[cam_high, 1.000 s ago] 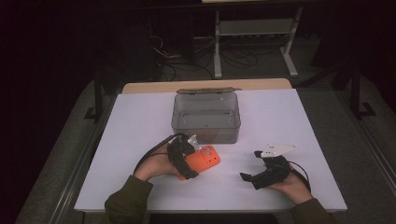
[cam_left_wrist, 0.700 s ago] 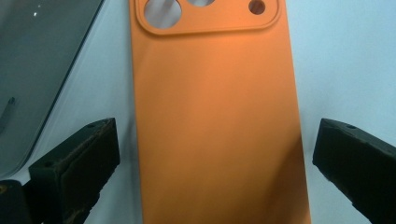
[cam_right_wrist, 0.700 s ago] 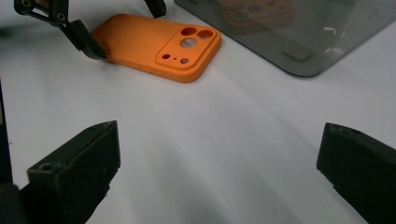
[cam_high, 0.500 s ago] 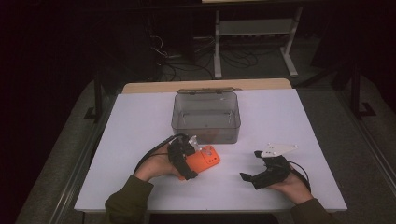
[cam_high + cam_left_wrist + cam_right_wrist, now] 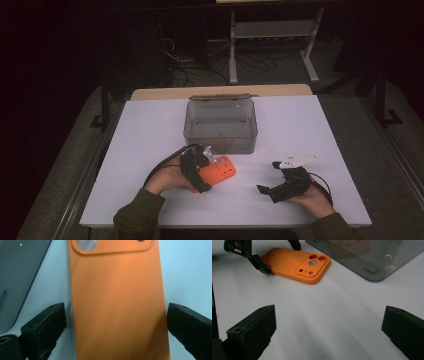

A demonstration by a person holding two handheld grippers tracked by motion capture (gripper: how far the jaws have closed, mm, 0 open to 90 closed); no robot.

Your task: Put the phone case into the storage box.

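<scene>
Left tongs [image 5: 113, 322] are closing around the orange phone case [image 5: 117, 302], lying flat on the white surface [image 5: 150, 130] beside the grey box [image 5: 221, 125] (pads not yet touching). Right tongs [image 5: 329, 330] are idling wide, empty. Lifting remains.

The person wears dark green sleeves [image 5: 135, 215]. Each hand holds a black tool. The left gripper [image 5: 196, 170] has a black cable that loops behind it. The right gripper [image 5: 280, 186] has a light grey three-cornered plate [image 5: 298, 160] on top. The jaws are thick, black and blocky, with small round holes.
</scene>
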